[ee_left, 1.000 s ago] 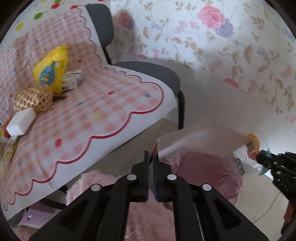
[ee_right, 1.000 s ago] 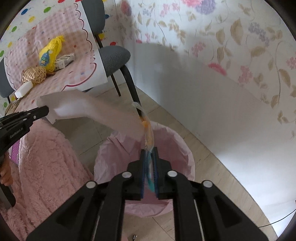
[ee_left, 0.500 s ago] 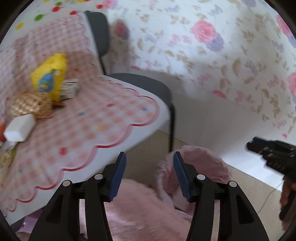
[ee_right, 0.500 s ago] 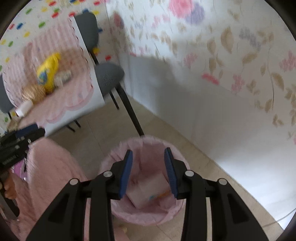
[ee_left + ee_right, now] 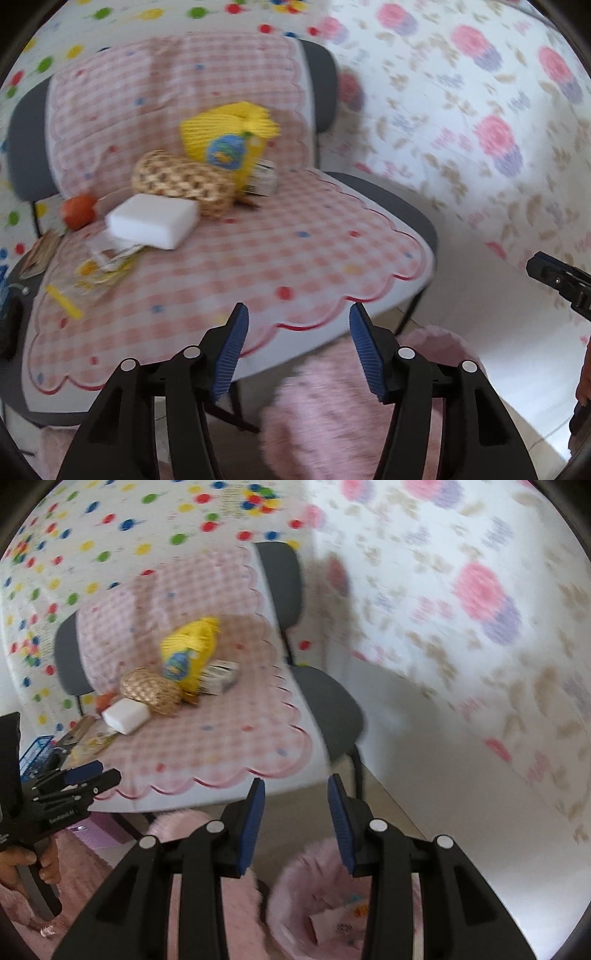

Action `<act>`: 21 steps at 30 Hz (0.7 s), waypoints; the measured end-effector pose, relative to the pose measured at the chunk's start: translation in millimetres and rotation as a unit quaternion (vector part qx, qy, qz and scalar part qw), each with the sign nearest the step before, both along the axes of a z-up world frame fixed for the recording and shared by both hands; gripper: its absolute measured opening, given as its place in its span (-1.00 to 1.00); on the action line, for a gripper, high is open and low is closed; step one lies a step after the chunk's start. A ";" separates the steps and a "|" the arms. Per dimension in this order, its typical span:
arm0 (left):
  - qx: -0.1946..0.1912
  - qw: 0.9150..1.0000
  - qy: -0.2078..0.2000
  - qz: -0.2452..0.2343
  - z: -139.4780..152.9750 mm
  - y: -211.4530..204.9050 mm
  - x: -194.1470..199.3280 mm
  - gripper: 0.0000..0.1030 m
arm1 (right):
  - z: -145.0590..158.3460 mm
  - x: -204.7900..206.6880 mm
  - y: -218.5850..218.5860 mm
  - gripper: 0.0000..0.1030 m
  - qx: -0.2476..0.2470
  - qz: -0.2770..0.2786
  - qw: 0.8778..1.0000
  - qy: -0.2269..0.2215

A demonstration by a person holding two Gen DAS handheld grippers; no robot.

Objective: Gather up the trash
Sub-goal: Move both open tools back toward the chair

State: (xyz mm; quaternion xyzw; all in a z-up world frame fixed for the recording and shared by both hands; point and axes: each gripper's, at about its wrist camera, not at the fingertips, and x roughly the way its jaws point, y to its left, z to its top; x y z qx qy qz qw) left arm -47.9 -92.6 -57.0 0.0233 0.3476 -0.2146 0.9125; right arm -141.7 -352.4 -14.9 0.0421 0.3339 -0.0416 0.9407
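Left wrist view: left gripper [image 5: 297,341] — jaws apart and opening, nothing between them. Right gripper [image 5: 296,821] — partly open, empty. Below it, pink-lined bin [image 5: 295,878] holding discarded paper [image 5: 338,921]. Beyond, checked cloth [image 5: 280,254] bearing white block [image 5: 153,220], woven ball [image 5: 183,181], yellow net bag [image 5: 229,142], small carton [image 5: 219,675].

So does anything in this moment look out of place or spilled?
Nothing spilled or damaged. The odd part is the chair seat: its checked cloth carries a heap of loose things, among them a yellow net bag, a woven ball and a white block. Discarded paper lies in the pink bin.
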 end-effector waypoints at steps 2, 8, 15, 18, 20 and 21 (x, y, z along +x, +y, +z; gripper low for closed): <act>-0.005 1.000 -0.001 0.021 1.6 17.2 3.6 0.26 | 4.0 16.0 13.9 -0.32 0.004 0.025 1.000 -0.004; -0.003 0.994 -0.006 0.105 7.5 76.3 17.9 0.32 | 8.6 57.1 58.6 -0.32 0.003 0.088 0.996 -0.009; -0.001 0.984 -0.011 0.177 16.0 131.8 33.2 0.49 | 9.7 106.2 96.0 -0.03 0.007 0.134 0.991 -0.007; 0.000 0.980 -0.009 0.198 18.3 147.2 42.5 0.50 | 10.2 126.1 105.3 0.01 0.011 0.146 0.989 -0.003; 0.000 0.978 -0.006 0.210 19.4 154.8 52.5 0.55 | 9.7 139.4 111.7 0.06 0.010 0.154 0.988 0.000; 0.001 0.977 -0.004 0.213 19.2 156.3 54.9 0.55 | 9.4 145.9 114.8 0.08 0.008 0.157 0.988 0.002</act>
